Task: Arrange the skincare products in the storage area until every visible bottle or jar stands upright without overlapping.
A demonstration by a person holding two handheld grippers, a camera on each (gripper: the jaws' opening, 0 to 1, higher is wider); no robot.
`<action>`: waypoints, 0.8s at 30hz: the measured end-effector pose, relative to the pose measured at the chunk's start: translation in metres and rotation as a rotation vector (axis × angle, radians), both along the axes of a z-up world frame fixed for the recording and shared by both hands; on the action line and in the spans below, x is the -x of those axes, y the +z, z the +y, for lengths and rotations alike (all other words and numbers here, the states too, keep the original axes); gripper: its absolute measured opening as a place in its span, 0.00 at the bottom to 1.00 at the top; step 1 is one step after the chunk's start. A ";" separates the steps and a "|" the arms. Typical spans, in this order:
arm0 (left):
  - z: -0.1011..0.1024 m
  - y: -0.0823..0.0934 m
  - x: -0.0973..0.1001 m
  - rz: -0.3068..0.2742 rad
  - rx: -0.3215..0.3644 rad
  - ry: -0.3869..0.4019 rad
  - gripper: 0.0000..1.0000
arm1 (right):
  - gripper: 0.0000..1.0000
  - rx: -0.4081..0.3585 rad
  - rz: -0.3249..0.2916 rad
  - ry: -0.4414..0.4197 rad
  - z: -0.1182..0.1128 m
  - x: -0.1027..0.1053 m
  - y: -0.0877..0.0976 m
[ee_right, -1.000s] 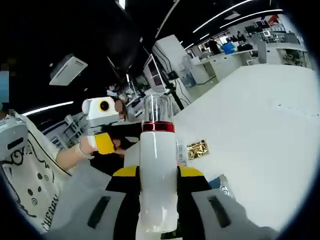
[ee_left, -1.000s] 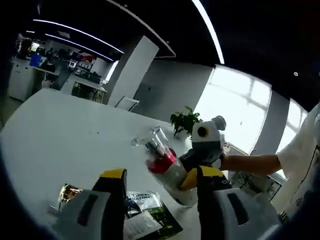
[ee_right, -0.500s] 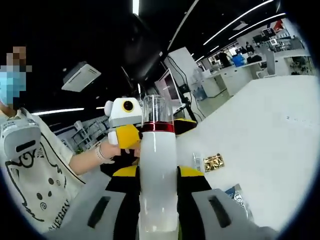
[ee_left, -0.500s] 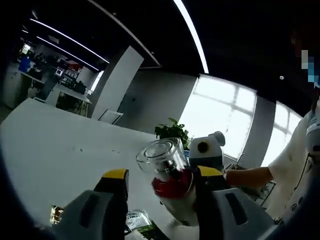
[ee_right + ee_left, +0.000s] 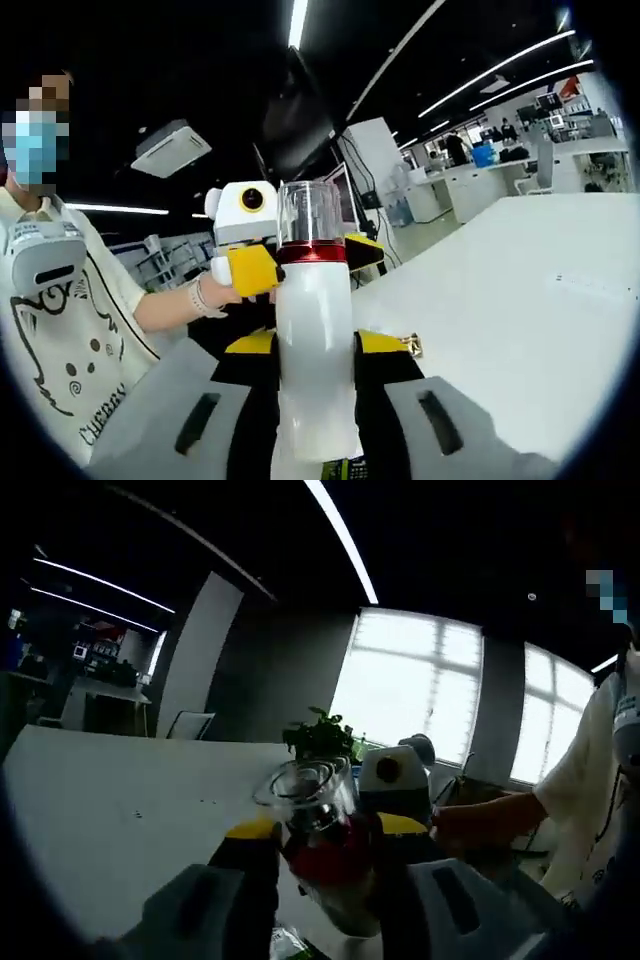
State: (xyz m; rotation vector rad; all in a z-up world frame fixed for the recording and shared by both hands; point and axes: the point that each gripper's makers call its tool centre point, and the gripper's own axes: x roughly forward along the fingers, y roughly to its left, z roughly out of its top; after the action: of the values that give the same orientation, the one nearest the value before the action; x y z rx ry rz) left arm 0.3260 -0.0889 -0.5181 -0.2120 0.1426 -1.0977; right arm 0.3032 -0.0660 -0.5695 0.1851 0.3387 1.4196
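Office ceiling lights are glaring over the white table point(image 5: 110, 800). Left gripper point(image 5: 320, 845) is now closing round the clear cap—a handover, seemingly. Right gripper point(image 5: 317, 350) is clenching the tall white bottle with red collar point(image 5: 315, 350), lifted higher—not yet placed.

A white bottle point(image 5: 316, 365) with red collar and clear cap, held aloft above the table.

The bottle point(image 5: 316, 360) looks like glossy white plastic, with a shiny red band point(image 5: 312, 253) and a clear, glassy cap point(image 5: 309, 214). The counter point(image 5: 520, 330) is smooth matt white. Each claw point(image 5: 315, 345) has matt grey and yellow plastic.
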 end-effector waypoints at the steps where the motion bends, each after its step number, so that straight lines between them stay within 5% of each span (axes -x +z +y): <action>1: -0.002 -0.001 0.000 0.000 -0.009 -0.004 0.31 | 0.27 0.008 -0.013 -0.004 -0.002 -0.001 -0.001; 7: -0.018 -0.016 -0.002 0.036 -0.084 -0.040 0.30 | 0.27 0.106 -0.115 -0.031 -0.016 -0.008 -0.016; 24: -0.060 -0.054 -0.012 -0.015 -0.298 -0.088 0.28 | 0.28 0.206 -0.162 -0.105 -0.050 -0.022 -0.054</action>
State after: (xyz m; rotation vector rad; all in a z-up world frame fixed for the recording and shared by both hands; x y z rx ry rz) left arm 0.3383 -0.1492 -0.5718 0.0698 0.3018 -1.1499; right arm 0.3249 -0.1164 -0.6233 -0.0790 0.3336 1.2779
